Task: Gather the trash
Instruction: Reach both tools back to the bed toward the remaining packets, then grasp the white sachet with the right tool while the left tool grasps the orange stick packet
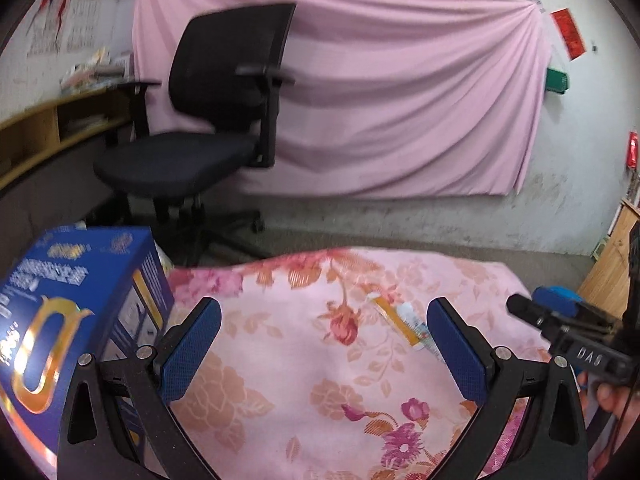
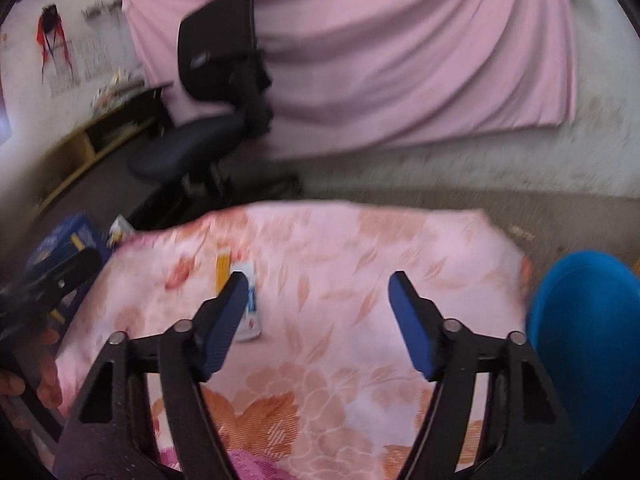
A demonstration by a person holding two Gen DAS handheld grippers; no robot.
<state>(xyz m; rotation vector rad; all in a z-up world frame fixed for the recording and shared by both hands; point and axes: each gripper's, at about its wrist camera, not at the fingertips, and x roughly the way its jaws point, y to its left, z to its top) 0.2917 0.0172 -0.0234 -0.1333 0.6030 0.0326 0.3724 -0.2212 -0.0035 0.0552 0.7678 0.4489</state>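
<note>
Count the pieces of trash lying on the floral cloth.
2. A yellow wrapper lies toward the far left of the floral cloth, and a white tube lies just beside it, nearer the right gripper. More may be hidden.

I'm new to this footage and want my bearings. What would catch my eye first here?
The pink floral cloth fills the foreground, with two small wrappers lying on it: a yellow one and a white-and-blue one beside it. A big blue box stands at the cloth's left edge, and a blue bin sits at its right. Behind, a black office chair stands before a pink draped sheet.
</note>
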